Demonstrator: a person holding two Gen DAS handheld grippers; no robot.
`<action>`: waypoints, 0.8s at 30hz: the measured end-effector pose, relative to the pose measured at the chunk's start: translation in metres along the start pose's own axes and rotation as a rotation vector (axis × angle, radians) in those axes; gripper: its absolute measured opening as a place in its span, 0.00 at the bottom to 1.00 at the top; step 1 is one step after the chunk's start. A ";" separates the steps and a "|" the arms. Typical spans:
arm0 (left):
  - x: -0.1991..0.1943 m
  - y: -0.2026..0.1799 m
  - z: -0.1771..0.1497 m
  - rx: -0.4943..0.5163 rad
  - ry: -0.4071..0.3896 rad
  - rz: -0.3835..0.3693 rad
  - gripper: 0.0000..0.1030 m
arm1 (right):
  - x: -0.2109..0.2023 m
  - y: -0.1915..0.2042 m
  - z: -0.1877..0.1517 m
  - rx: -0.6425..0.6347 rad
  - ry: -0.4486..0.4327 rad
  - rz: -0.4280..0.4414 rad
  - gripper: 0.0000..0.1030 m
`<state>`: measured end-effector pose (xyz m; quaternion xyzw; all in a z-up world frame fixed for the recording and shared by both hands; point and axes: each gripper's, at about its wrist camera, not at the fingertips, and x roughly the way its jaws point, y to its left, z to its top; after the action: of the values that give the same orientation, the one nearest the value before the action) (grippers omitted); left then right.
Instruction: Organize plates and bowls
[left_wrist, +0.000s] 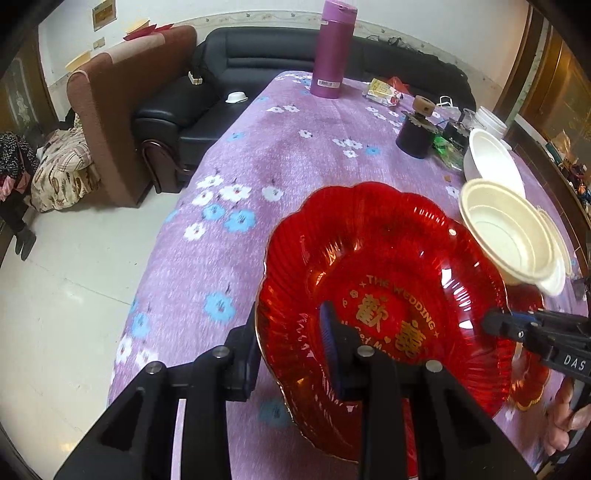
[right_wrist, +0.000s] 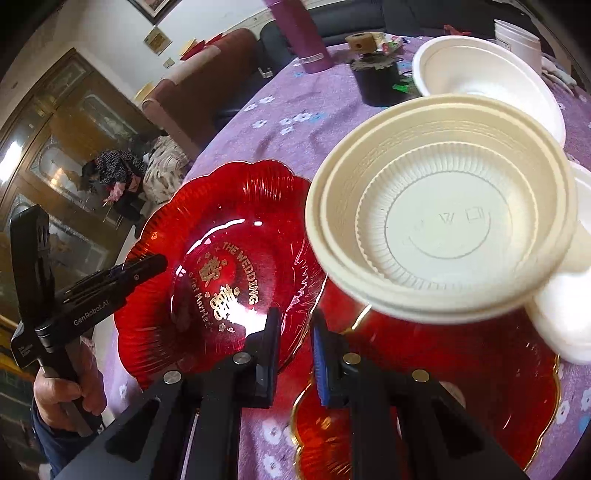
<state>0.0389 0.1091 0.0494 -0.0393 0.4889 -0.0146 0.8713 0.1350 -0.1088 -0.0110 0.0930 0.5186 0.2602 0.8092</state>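
Note:
My left gripper (left_wrist: 291, 354) is shut on the rim of a red scalloped wedding plate (left_wrist: 388, 295) and holds it tilted above the purple tablecloth; the plate also shows in the right wrist view (right_wrist: 221, 258). My right gripper (right_wrist: 295, 350) is shut on the opposite rim of the same plate; its fingertips (left_wrist: 495, 325) show in the left wrist view. A second red gold-rimmed plate (right_wrist: 461, 369) lies on the table under a stack of cream bowls (right_wrist: 443, 221), which also shows in the left view (left_wrist: 513, 229). A white bowl (left_wrist: 487, 158) stands behind.
A purple thermos (left_wrist: 332, 48), a dark jar with a wooden lid (left_wrist: 415, 136), snack packets (left_wrist: 384, 92) and a white tub (left_wrist: 489, 122) stand on the far side of the table. A black sofa (left_wrist: 221, 92) and a brown armchair (left_wrist: 122, 110) lie to the left.

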 end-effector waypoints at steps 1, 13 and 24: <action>-0.004 0.001 -0.004 -0.003 -0.004 0.003 0.27 | -0.001 0.003 -0.003 -0.006 0.002 0.004 0.18; -0.046 0.010 -0.067 -0.039 -0.043 0.022 0.31 | 0.001 0.021 -0.041 -0.067 0.053 0.082 0.18; -0.049 0.012 -0.101 -0.084 -0.031 0.013 0.31 | -0.008 0.028 -0.068 -0.100 0.056 0.119 0.20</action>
<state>-0.0730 0.1187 0.0382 -0.0731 0.4756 0.0122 0.8765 0.0631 -0.0977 -0.0232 0.0757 0.5210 0.3357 0.7811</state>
